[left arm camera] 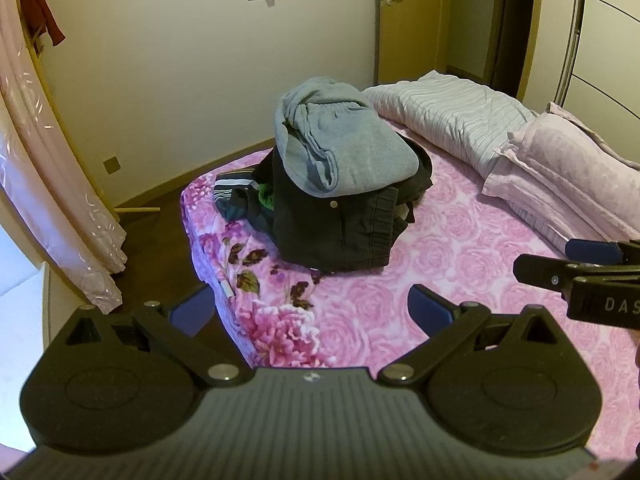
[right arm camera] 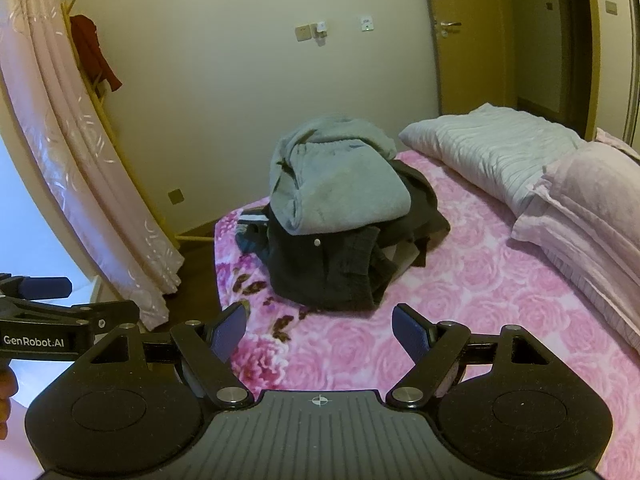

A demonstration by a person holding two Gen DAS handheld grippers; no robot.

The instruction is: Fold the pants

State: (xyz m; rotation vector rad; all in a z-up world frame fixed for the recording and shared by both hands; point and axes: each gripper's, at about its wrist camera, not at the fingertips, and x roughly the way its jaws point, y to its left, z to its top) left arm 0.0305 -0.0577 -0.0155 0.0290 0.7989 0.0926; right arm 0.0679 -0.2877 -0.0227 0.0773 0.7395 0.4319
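The bed (left arm camera: 460, 280), under a pink rose-print sheet, fills the lower right of both views. A striped quilt (left arm camera: 448, 116) and pink pillow (left arm camera: 568, 164) lie at two o'clock. The pile of pants (left arm camera: 344, 200) sits at twelve o'clock, grey sweatpants (left arm camera: 340, 140) atop dark pants (left arm camera: 340, 232). The left claw (left arm camera: 310, 308) and right claw (right arm camera: 320, 330) are both spread, pinching nothing, near the pile, apart from it.

Left gripper (left arm camera: 308, 310) jaws wide apart, nothing between the pads, pitched down. Right gripper (right arm camera: 316, 330) same: jaws spread, empty, pitched down. The 2 sit side by side, apart, right at the left's 3 o'clock. Fingers (right arm camera: 5, 396) partly visible gripping the left handle.
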